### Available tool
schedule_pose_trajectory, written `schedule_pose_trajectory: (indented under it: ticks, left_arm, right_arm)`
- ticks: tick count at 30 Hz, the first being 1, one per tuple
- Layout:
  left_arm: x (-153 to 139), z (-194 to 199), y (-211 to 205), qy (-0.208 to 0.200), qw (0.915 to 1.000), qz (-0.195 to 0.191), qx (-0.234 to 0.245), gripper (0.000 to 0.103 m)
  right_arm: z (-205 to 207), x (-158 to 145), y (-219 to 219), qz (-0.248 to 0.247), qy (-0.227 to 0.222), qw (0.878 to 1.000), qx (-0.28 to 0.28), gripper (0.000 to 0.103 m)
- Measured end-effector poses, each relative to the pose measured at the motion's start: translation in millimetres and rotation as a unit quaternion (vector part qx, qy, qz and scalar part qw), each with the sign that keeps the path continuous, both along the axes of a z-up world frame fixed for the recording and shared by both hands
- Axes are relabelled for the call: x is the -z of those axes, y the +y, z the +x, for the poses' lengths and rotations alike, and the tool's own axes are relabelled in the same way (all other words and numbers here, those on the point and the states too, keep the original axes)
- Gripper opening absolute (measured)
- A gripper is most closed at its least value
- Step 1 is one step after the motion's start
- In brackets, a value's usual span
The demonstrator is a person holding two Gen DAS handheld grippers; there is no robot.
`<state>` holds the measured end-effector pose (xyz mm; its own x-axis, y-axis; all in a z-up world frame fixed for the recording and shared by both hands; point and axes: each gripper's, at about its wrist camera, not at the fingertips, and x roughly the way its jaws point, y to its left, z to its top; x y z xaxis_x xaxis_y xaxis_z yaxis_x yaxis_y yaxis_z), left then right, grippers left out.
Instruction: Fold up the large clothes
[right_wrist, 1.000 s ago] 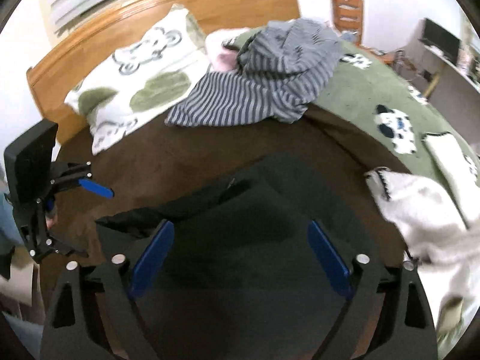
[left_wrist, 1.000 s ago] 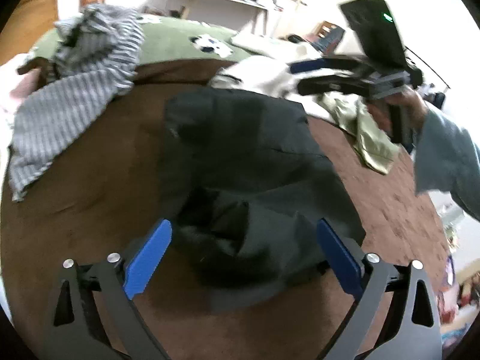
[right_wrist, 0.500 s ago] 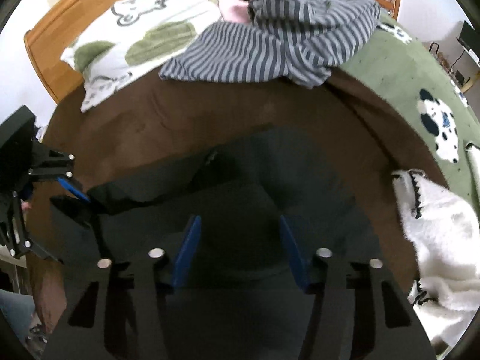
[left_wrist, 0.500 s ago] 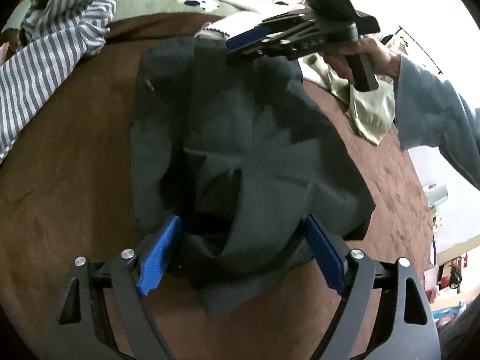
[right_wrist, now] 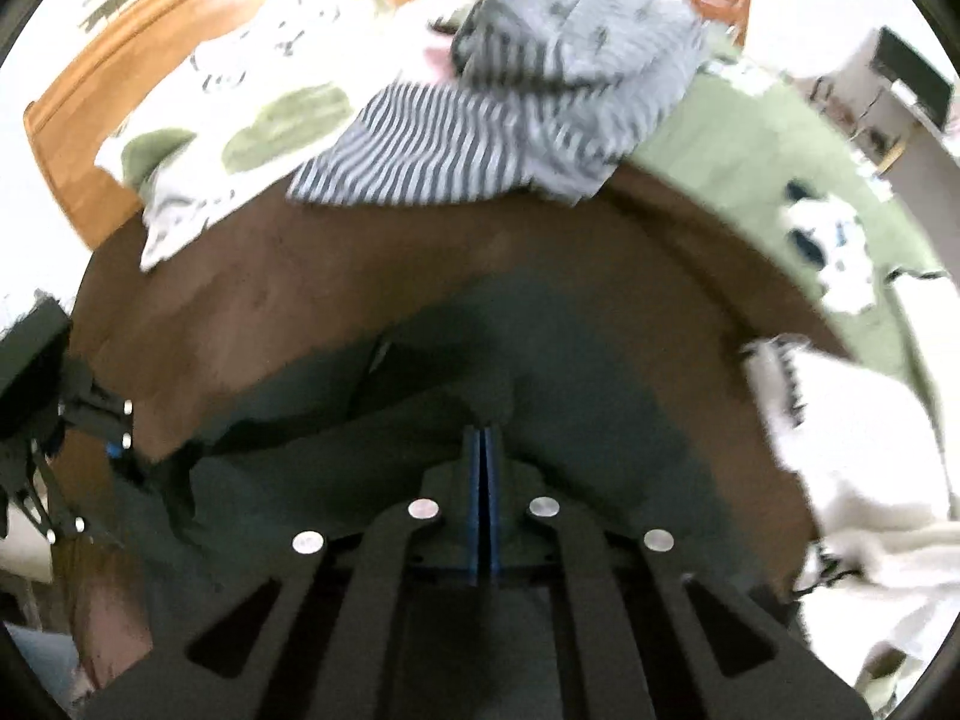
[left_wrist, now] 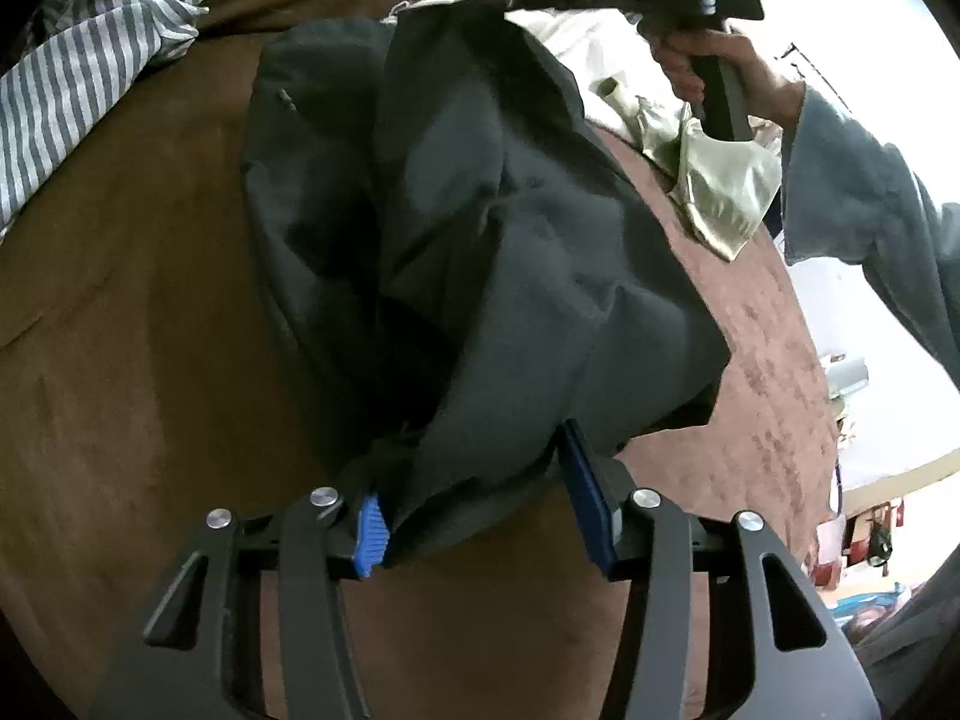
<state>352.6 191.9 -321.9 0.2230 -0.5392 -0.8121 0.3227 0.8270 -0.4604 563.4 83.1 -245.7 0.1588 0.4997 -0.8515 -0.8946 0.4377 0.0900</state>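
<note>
Right now the dark garment point(left_wrist: 480, 228) lies crumpled on the brown blanket point(left_wrist: 120, 330) that covers the bed, stretched between both tools. At its near edge the left gripper point(left_wrist: 480, 498) has a bunched fold of the cloth between its blue pads point(left_wrist: 591, 510); the jaws have just been closing, they stand about half apart, and the fabric fills the gap, though I cannot tell whether the pads truly press on it. Across the garment the right gripper point(right_wrist: 482, 456) has its jaws drawn fully together, blue pads meeting with a pinch of the dark cloth at their tips, and the fabric rises toward it in the left wrist view. A hand point(left_wrist: 708, 60) in a grey-blue sleeve point(left_wrist: 858, 198) grasps that tool's handle. Beyond the garment a striped grey top point(right_wrist: 510, 114) is heaped near a panda-print pillow point(right_wrist: 252, 120) and the wooden headboard point(right_wrist: 120, 78). Beside the right gripper sit a white fluffy cloth point(right_wrist: 852, 450) and a green panda-patterned cover point(right_wrist: 768, 162); the right wrist view is blurred
</note>
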Motion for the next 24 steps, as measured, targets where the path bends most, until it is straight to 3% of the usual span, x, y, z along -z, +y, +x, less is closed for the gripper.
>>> schedule_pose_trajectory:
  ticks: [4,6,10,12,13,14,18,21,22,23,24]
  left_arm:
    - [-1,-1,-2,-0.001,0.9999,0.012,0.005,0.051]
    - [2,-1,-3,0.007,0.9998,0.015,0.009,0.05]
    - [12,0,-3,0.018,0.9994,0.028,0.007,0.05]
    - [14,-1,-1,0.019,0.9996,0.02,0.001,0.05]
    - [14,-1,0,0.018,0.9997,0.017,-0.001,0.05]
    - [14,-1,1,0.017,0.9998,0.014,-0.003,0.05]
    - [16,-4,2,0.012,0.9998,0.013,-0.008,0.052]
    - [16,-6,2,0.009,0.9999,0.011,-0.009,0.052]
    - [16,-7,3,0.009,0.9999,0.009,-0.01,0.052]
    - [16,-7,7,0.01,0.9999,0.006,-0.011,0.052]
    - [17,-7,8,0.01,0.9999,0.005,-0.011,0.052]
  right_arm:
    - [13,-21,7,0.02,-0.029,0.999,0.027,0.001]
    - [24,-25,14,0.038,-0.012,0.998,0.039,0.001]
    - [31,-14,28,0.016,0.022,1.0,0.014,0.003]
    - [19,-2,31,-0.01,0.043,0.999,-0.032,0.021]
    - [13,4,31,-0.024,0.033,0.998,-0.042,0.047]
    - [8,10,31,-0.037,0.026,0.997,-0.055,0.059]
    - [9,36,30,-0.079,0.026,0.995,-0.058,0.058]
    - [16,55,27,-0.098,0.053,0.992,-0.054,0.058]
    - [15,62,26,-0.106,0.06,0.991,-0.057,0.046]
    - [14,70,26,-0.117,0.075,0.988,-0.063,0.021]
    - [13,74,26,-0.121,0.082,0.987,-0.065,0.012]
